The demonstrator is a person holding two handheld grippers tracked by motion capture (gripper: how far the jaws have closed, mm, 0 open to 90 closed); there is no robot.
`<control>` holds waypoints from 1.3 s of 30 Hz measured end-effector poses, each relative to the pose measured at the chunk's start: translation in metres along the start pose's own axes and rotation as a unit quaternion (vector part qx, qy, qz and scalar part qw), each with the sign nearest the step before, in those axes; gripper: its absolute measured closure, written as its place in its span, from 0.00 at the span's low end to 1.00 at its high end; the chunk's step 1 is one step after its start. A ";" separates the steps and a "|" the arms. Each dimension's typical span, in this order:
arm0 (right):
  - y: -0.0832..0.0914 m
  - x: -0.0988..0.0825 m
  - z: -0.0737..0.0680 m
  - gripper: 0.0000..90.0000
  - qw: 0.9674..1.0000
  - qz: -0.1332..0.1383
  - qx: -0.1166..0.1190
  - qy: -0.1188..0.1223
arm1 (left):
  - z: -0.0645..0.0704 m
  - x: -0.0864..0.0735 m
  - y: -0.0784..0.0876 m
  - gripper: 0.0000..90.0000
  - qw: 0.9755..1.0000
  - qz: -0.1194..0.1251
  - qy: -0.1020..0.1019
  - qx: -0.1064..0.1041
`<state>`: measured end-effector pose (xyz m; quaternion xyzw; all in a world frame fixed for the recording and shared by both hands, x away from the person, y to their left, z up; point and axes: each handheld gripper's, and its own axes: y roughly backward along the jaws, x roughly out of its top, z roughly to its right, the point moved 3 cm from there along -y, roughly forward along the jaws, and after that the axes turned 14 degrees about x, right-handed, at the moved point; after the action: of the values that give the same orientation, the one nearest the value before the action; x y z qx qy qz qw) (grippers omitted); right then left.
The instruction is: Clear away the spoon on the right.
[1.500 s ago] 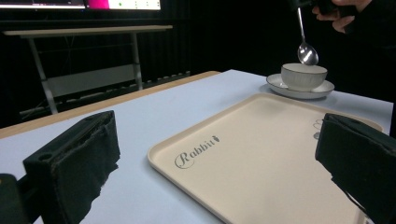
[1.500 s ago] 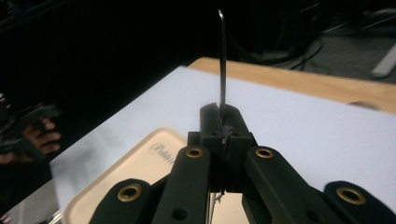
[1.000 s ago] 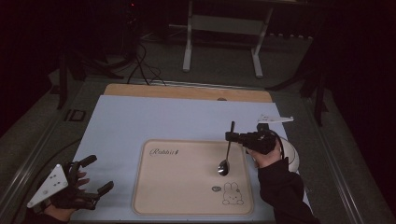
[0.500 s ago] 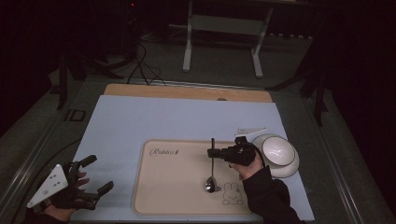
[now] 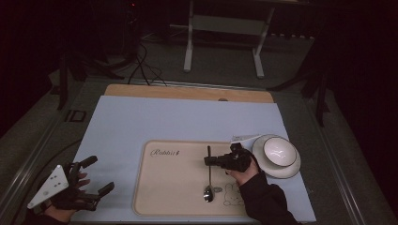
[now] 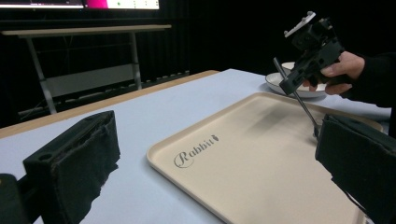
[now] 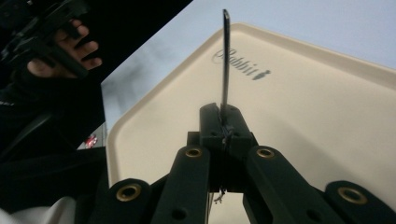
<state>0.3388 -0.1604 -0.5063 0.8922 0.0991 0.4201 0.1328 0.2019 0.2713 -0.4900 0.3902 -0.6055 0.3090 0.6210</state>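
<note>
My right gripper (image 5: 210,161) sits right of centre in the high view, over the right part of the tray (image 5: 159,197). Its fingers are pinched tight on the handle of the spoon (image 5: 209,180). In the right gripper view the handle (image 7: 225,56) stands straight up out of the closed fingers (image 7: 212,123). The spoon's bowl rests low on the tray, next to the small printed figure, and the handle runs up the frame past my grip. A white bowl (image 5: 280,154) sits on the table (image 5: 141,117) just right of that hand. My left gripper (image 5: 96,176) is at the lower left, off the tray. Its fingers (image 6: 74,158) are spread wide, with nothing between them.
</note>
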 end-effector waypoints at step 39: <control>0.005 -0.027 0.045 0.85 0.984 -0.010 -0.162 -0.068 | 0.000 0.000 0.000 0.00 1.000 -0.001 0.003 -0.005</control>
<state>0.3572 -0.1797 -0.5525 0.8843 0.0295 0.3677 0.2862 0.2019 0.2708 -0.4903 0.3870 -0.6050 0.3059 0.6250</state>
